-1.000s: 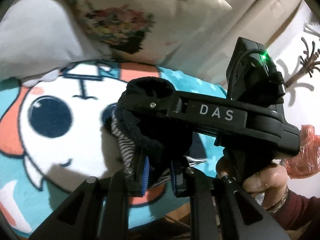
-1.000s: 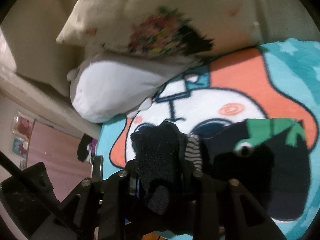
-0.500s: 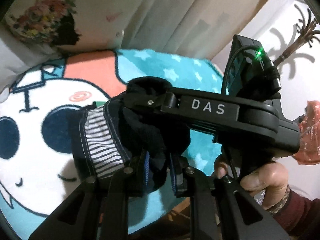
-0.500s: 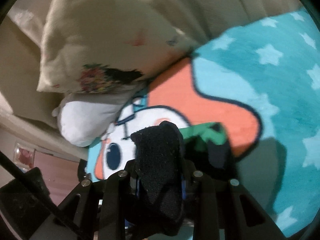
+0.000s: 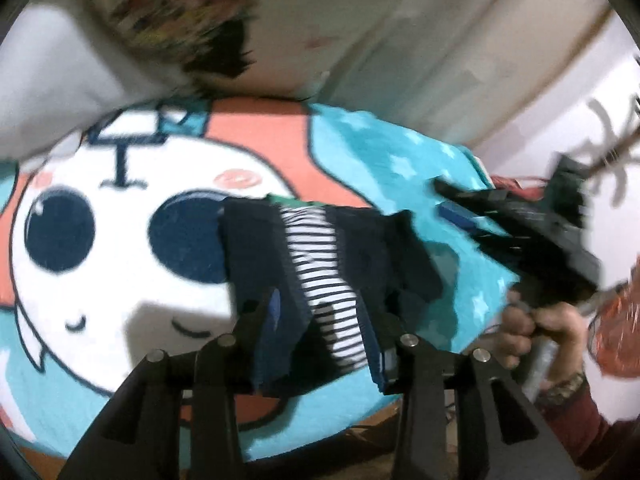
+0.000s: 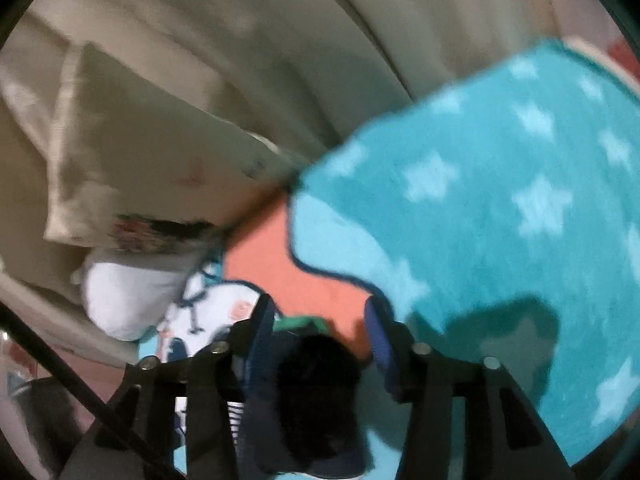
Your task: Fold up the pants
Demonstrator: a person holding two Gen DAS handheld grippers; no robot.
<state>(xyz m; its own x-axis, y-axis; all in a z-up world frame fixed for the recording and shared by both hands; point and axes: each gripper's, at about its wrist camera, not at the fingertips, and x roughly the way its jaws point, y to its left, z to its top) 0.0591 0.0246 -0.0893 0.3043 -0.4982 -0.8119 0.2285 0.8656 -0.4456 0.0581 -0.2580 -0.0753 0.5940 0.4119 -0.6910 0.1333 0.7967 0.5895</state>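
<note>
Left wrist view: the dark navy pants point(image 5: 320, 264), with a striped inner panel showing, lie bunched at the center of the frame on a cartoon-face blanket point(image 5: 120, 280) in teal, orange and white. The left gripper point(image 5: 328, 328) sits at the bottom center with its jaws opening; the cloth runs between its blue-padded fingers point(image 5: 274, 312), but blur hides whether the pads press on it. At the right edge a person's hand point(image 5: 536, 332) in a dark red sleeve point(image 5: 580, 420) holds the right gripper point(image 5: 452, 204), which reaches in from the right toward the pants' right end. A floral pillow point(image 5: 192, 28) and a white pillow point(image 5: 52, 80) fill the upper left. Right wrist view: the right gripper point(image 6: 320, 320), at the bottom center, has its jaws opening and spread, with a dark fold of the pants point(image 6: 316, 396) lying between the fingers point(image 6: 378, 328) and clear of the right-hand one. The teal, star-printed part of the blanket point(image 6: 500, 200) fills the right half, with the pillows point(image 6: 132, 168) at the left. Both views are blurred.
</note>
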